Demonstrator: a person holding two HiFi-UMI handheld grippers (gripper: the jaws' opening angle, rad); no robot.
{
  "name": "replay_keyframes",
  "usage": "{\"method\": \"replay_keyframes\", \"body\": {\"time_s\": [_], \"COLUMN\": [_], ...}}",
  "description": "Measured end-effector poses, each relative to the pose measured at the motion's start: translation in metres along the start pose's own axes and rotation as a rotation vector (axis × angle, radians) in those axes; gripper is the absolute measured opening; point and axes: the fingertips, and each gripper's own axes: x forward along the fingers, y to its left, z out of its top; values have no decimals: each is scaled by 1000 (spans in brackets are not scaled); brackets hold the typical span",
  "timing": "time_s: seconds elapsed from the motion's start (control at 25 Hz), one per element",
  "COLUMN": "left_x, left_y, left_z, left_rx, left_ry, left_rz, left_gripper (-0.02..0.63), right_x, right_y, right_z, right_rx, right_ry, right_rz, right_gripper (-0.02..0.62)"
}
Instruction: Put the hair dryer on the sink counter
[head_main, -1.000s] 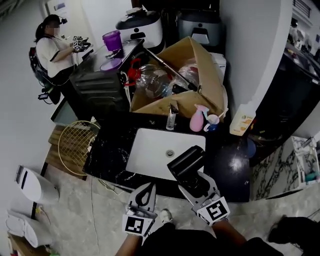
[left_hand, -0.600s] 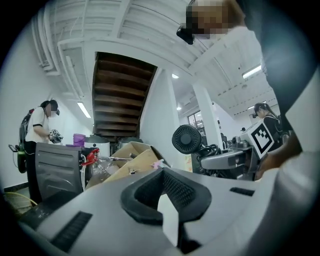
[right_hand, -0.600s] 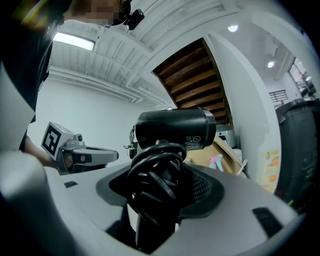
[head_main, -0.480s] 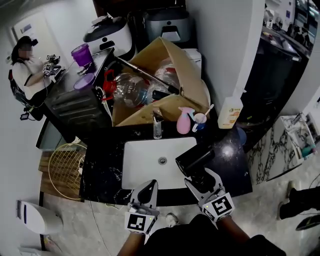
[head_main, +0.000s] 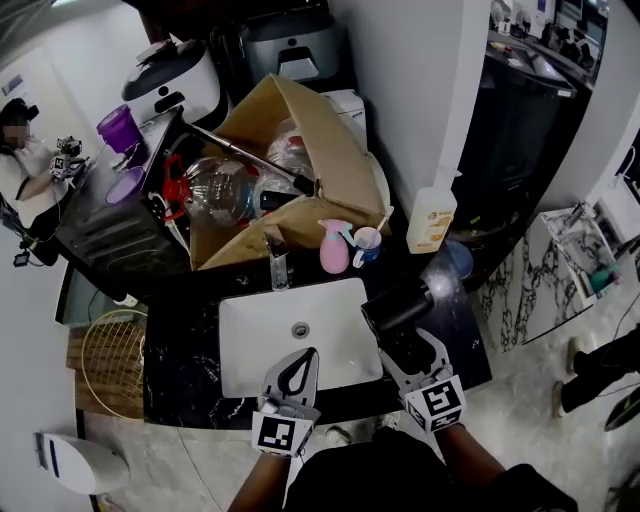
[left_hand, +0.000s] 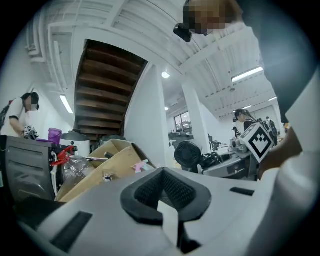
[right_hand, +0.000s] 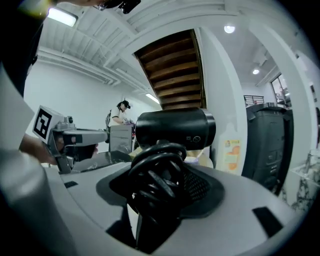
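A black hair dryer (head_main: 398, 304) hangs over the black sink counter (head_main: 455, 335), just right of the white basin (head_main: 285, 335). My right gripper (head_main: 400, 345) is shut on its handle and coiled cord. In the right gripper view the barrel (right_hand: 175, 128) lies crosswise above the jaws, and the cord coil (right_hand: 156, 182) fills my right gripper (right_hand: 160, 197). My left gripper (head_main: 302, 360) hovers at the basin's front edge, shut, with nothing in it. In the left gripper view my left gripper (left_hand: 165, 202) has its pads pressed together, and the hair dryer (left_hand: 189, 154) shows to the right.
Behind the basin stand a faucet (head_main: 277, 265), a pink spray bottle (head_main: 333, 248), a mug (head_main: 367, 243) and a white soap bottle (head_main: 430, 218). An open cardboard box (head_main: 330, 165) of clutter sits behind them. A wire basket (head_main: 105, 345) lies on the floor at left. A person (head_main: 20, 135) works far left.
My right gripper has carried the hair dryer rightward, from over the basin's right part to over the counter beside it. The left gripper stays shut near the basin's front.
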Motion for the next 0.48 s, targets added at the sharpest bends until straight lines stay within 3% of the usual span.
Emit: {"method": "replay_keyframes", "body": {"time_s": [0.16,0.48], "left_x": [28,61], "left_y": [-10,-23], "left_z": [1,-15], "left_rx": [42,-6], "left_ry": [-7,29], "left_rz": [-26,-53], "left_gripper": [0,0], "right_x": [8,26], "right_y": [-30,-70], "right_z": [-26,-87], "right_rx": [31,114], "right_ry": [101,336], "right_rz": [-39,-75], "right_gripper": [258,258]}}
